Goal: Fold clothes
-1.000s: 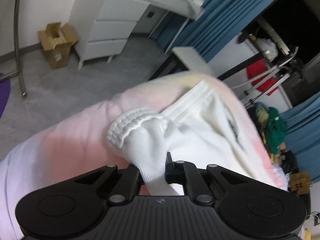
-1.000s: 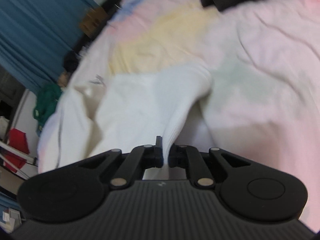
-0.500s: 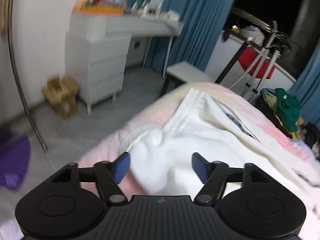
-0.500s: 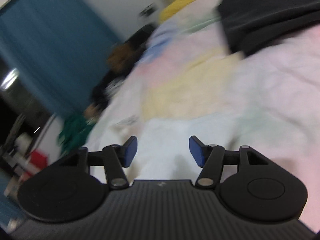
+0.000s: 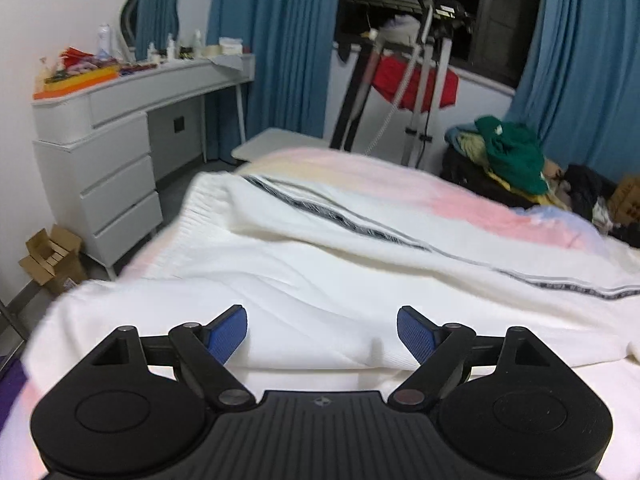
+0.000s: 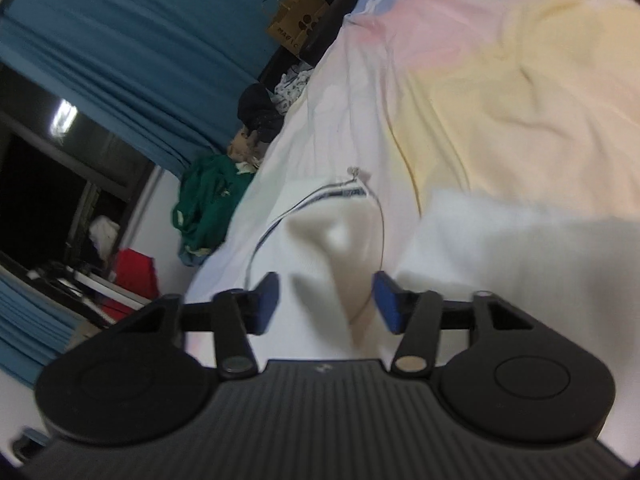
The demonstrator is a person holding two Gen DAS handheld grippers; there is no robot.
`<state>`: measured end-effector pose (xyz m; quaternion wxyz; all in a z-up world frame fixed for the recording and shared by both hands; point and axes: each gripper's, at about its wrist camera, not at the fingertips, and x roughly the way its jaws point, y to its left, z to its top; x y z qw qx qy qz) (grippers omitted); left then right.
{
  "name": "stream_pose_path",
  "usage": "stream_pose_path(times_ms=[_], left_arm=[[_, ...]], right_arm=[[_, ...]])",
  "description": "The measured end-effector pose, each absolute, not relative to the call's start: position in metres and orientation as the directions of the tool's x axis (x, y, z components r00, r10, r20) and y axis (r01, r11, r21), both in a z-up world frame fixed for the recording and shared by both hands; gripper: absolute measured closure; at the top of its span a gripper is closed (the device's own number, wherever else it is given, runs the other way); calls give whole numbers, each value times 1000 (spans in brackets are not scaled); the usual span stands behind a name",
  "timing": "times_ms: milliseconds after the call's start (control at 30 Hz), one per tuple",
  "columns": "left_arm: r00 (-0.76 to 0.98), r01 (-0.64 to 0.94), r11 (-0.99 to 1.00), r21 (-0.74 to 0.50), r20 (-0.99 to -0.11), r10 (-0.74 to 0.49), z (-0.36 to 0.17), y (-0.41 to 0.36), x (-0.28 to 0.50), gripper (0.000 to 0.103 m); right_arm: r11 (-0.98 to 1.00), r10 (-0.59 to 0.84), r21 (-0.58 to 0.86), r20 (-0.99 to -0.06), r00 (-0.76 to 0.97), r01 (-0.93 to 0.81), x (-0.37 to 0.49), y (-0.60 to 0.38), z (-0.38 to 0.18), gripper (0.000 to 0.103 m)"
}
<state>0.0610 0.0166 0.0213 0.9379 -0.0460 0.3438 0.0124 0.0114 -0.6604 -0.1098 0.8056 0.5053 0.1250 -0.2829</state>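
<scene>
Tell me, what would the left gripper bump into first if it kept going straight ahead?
Probably the white garment lying on the bed. The open left gripper points right across it, though depth is hard to judge.

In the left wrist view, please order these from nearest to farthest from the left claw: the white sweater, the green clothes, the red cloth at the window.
1. White sweater: directly under and ahead of the open left claw, on the bed.
2. Green clothes: on a pile beyond the bed, right.
3. Red cloth: farthest, hanging below the window, center.
</scene>
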Motion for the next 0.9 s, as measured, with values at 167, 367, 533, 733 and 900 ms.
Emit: stream_pose_path(times_ms=[167,367,533,733,900], left_arm=[[728,-27,999,-41,-685,-9,-14,-6,87,20],[723,15,1000,2,-691,-9,-34,-14,91,20],[721,53,999,2,-692,-37,-37,-15,83,20],[715,72,997,-23,-696,-67,-36,-15,75,20],[716,79,996,-41,-693,-85,-35,-15,68,20]], right_arm=[[523,-311,614,-508,803,591,62,-660,-104,86],[769,-218,416,-544,810,486,126,-608,-94,87],[809,-124,416,-571,812,416,131,-585,-96,86],[614,-119,698,-381,917,369,43,-629,-94,48],[308,-161,886,-310,937,346,-11,-667,-128,36]])
